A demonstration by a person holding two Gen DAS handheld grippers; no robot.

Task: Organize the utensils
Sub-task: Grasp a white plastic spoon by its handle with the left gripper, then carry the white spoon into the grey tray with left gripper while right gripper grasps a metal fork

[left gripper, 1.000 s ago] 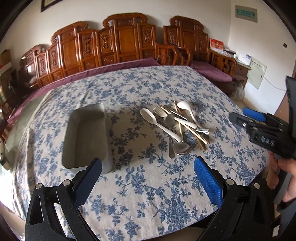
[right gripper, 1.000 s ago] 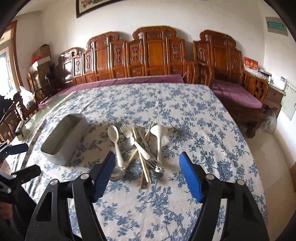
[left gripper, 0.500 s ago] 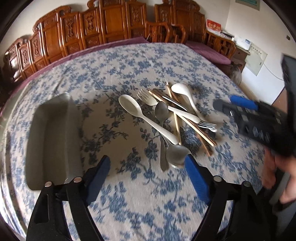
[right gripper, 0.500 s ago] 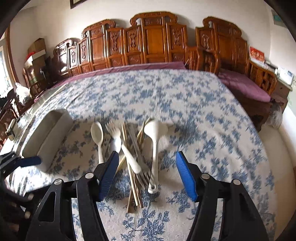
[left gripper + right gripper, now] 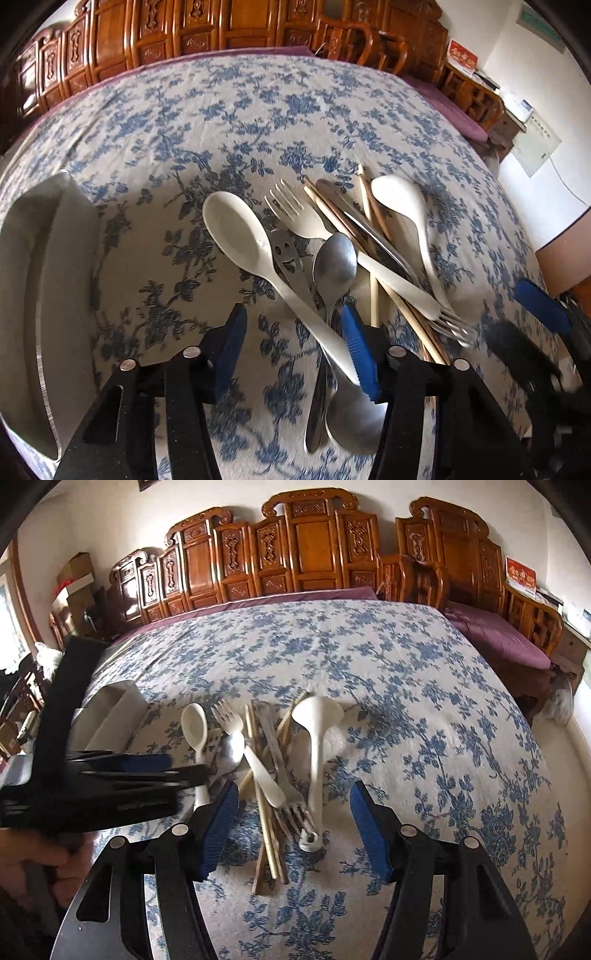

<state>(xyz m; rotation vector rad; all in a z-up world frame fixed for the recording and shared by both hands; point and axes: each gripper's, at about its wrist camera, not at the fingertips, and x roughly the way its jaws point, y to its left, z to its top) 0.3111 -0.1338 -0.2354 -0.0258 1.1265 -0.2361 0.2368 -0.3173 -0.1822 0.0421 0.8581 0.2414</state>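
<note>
No brand or readable writing shows on the cutlery; a red sign (image 5: pixel 521 576) at the upper right of the right wrist view carries marks too small to read, and the metal handle (image 5: pixel 286 254) in the pile has a smiling face cut into it.

The pile of utensils (image 5: pixel 343 251) lies at the centre of the left wrist view on a blue-flowered tablecloth (image 5: pixel 229 122). A white spoon (image 5: pixel 255 254) runs diagonally, its handle end lying between the fingers of the left gripper (image 5: pixel 295 354), close against the right blue pad (image 5: pixel 360 354). That gripper is open, its pads apart on either side of the handle and not clamped on it. A metal spoon (image 5: pixel 334 264) lies beside the white one, with a white fork (image 5: pixel 306 218), chopsticks (image 5: pixel 373 243) and a white ladle (image 5: pixel 404 206) crossing to the right. A grey tray (image 5: pixel 44 295) sits at the left edge of the frame.

In the right wrist view the right gripper (image 5: pixel 293 830) is open wide, low in the frame, over the near ends of the chopsticks and the ladle handle, gripping nothing. The left gripper's black body crosses the left side there, hiding part of the tray and the white spoon's handle. Carved wooden chairs (image 5: pixel 314 554) line the wall behind the table.
</note>
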